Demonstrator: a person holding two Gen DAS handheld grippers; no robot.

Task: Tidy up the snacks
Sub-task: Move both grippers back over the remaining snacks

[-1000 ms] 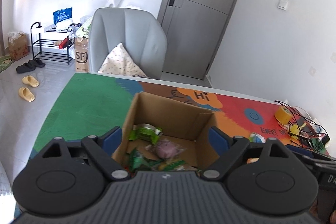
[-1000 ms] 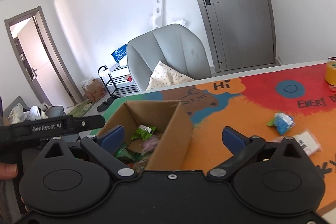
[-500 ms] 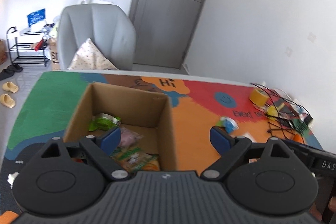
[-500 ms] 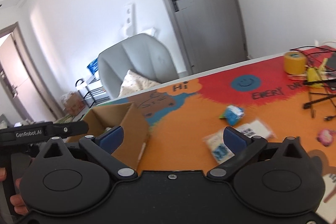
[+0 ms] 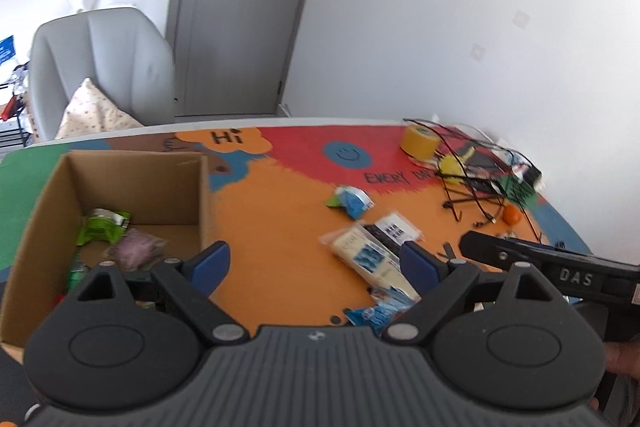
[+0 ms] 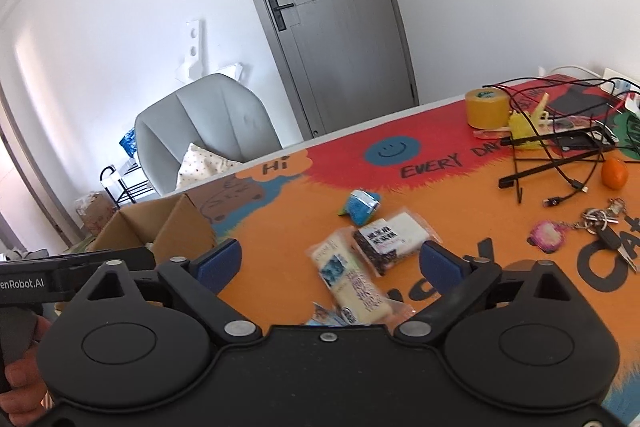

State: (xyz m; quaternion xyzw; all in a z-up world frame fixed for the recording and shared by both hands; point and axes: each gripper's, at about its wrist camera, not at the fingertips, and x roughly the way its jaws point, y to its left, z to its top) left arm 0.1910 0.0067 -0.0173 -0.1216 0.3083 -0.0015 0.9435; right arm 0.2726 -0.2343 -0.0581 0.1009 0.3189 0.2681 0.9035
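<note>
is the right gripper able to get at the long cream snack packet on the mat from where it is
Probably yes. The right gripper, its jaws closing with nothing pressed between them, points straight at the cream packet. The packet lies flat on the mat between the fingers' lines, uncovered; only the black-and-white packet crowds one edge.

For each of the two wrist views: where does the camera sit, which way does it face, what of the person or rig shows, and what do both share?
Left wrist: on the left gripper, facing down across the table; cardboard box at left, right gripper's body at right edge.
Right wrist: on the right gripper, jaws closing, nothing gripped, facing the packets; a hand holding the left gripper at left.
Shared: cream snack packet, blue packet, tape roll.
</note>
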